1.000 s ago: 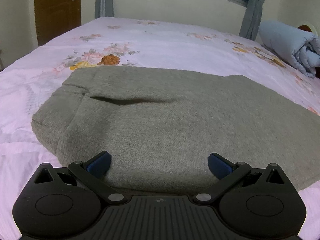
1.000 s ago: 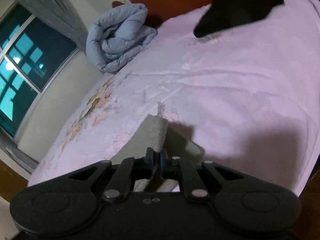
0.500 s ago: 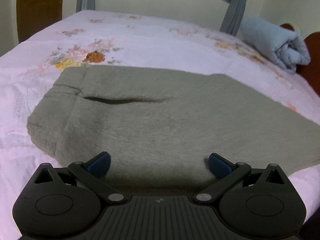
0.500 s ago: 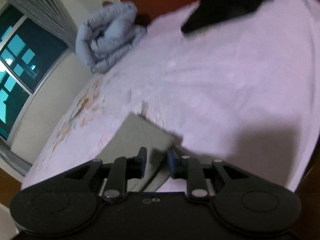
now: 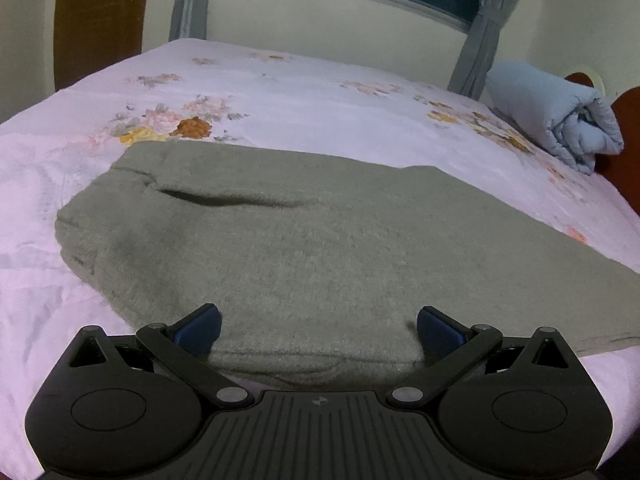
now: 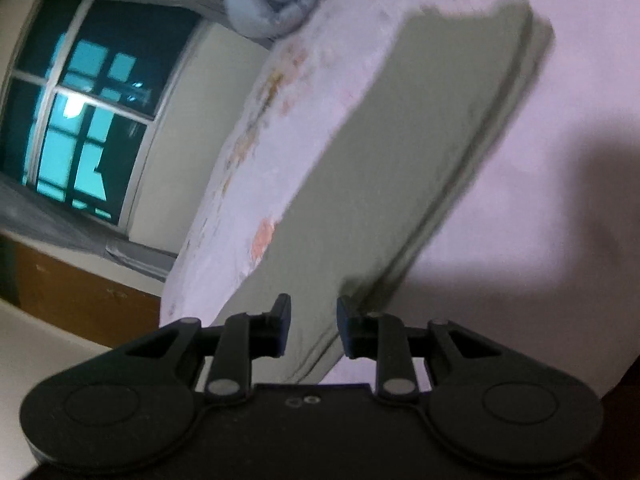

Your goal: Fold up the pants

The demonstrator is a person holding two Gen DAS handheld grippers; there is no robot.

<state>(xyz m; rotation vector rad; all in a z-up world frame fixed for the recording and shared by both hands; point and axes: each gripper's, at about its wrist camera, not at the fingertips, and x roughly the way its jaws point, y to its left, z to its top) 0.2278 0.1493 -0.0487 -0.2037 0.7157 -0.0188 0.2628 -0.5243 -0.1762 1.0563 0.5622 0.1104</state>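
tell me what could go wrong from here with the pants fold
The right gripper, whose jaws have just been opening, is parted with the edge of the grey pants between its pads but not pinched; closing now might catch only some layers. The left gripper stands wide open over the near edge, so the stack could shift.

Left gripper (image 5: 318,330): jaws spread wide, blue pads (image 5: 200,328) far apart, pointed downward, nothing pinched between them. Right gripper (image 6: 312,330): rolled view, jaws have just been opening, now narrowly parted; fabric lies in the gap, pads not pressing on it.
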